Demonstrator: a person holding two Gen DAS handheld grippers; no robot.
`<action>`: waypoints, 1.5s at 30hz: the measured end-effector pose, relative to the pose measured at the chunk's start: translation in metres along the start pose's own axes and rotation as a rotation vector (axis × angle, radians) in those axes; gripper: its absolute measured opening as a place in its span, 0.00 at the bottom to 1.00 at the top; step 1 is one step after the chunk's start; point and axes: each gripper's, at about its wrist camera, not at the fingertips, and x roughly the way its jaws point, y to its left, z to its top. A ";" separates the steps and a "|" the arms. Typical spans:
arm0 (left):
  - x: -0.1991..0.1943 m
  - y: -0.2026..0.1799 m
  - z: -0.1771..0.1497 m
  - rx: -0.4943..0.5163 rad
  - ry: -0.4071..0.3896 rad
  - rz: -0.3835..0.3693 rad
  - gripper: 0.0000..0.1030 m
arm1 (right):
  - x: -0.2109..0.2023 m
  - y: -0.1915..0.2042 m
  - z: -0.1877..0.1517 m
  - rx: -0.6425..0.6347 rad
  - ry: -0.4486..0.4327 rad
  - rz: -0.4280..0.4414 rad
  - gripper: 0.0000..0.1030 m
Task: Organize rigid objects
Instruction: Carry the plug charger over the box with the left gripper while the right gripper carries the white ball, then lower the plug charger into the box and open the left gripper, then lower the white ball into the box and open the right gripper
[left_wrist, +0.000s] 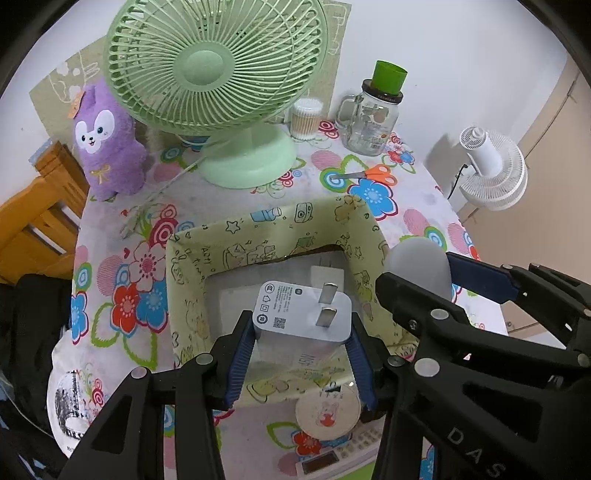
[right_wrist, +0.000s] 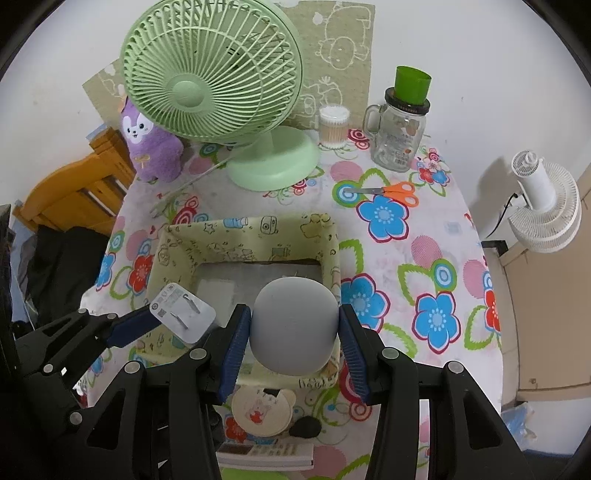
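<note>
Left gripper (left_wrist: 301, 332) clamping a wall charger (left_wrist: 301, 317), right gripper (right_wrist: 293, 332) clamping a grey rounded object (right_wrist: 294, 328), both hovering above the fabric bin (left_wrist: 192, 258); next: lowering, releasing.

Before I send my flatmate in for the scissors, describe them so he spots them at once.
Start at the big green desk fan at the back of the flowered tablecloth. To its right stands a glass mug jar; just in front of the jar the scissors lie flat. Their orange handles are the only orange thing there.
</note>
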 end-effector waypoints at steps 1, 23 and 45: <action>0.003 0.000 0.001 -0.001 0.002 0.001 0.48 | 0.002 0.000 0.001 -0.003 0.001 -0.002 0.50; 0.056 0.005 -0.009 -0.048 0.100 -0.010 0.49 | 0.050 -0.010 0.003 -0.001 0.072 -0.006 0.50; 0.041 0.000 -0.004 0.020 0.056 0.020 0.91 | 0.052 -0.006 -0.001 -0.023 0.078 0.026 0.50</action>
